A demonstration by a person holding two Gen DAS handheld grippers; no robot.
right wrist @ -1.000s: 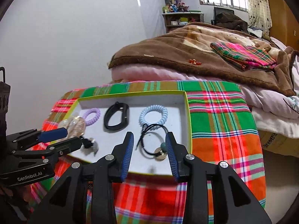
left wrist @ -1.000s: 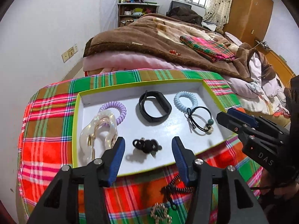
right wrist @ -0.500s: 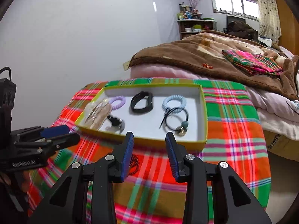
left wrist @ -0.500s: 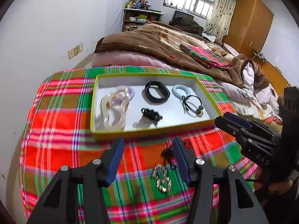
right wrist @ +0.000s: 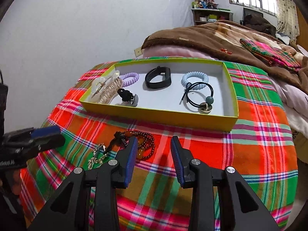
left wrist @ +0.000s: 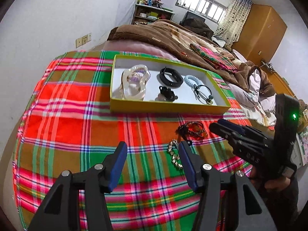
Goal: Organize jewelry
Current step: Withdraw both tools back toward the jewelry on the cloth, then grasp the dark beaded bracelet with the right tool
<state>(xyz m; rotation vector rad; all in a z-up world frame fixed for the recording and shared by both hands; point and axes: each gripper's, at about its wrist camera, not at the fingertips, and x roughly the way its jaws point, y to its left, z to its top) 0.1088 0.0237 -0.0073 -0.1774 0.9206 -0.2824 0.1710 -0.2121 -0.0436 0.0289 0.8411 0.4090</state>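
Observation:
A yellow-green tray (left wrist: 169,107) (right wrist: 159,115) on the plaid cloth holds a clear hair claw (left wrist: 134,82) (right wrist: 105,90), a purple coil tie (right wrist: 130,78), a black band (left wrist: 171,77) (right wrist: 158,77), a blue coil tie (left wrist: 192,79) (right wrist: 194,78), a black clip (left wrist: 167,92) (right wrist: 126,94) and a black elastic with beads (left wrist: 204,94) (right wrist: 200,98). A dark red bead bracelet (left wrist: 192,130) (right wrist: 146,144) and a gold chain piece (left wrist: 174,156) (right wrist: 96,156) lie on the cloth in front of the tray. My left gripper (left wrist: 153,154) is open and empty, the chain by its right finger. My right gripper (right wrist: 154,150) is open and empty, the bracelet at its left finger.
The plaid cloth (left wrist: 77,115) covers a rounded surface that drops off at left and front. A bed with a brown blanket (left wrist: 163,36) lies behind. A white wall (left wrist: 48,19) is on the left. A wooden wardrobe (left wrist: 263,30) stands at the far right.
Both grippers have pulled back from the tray toward the near side. The bracelet and the chain piece on the cloth have come into full view. Both stay open.

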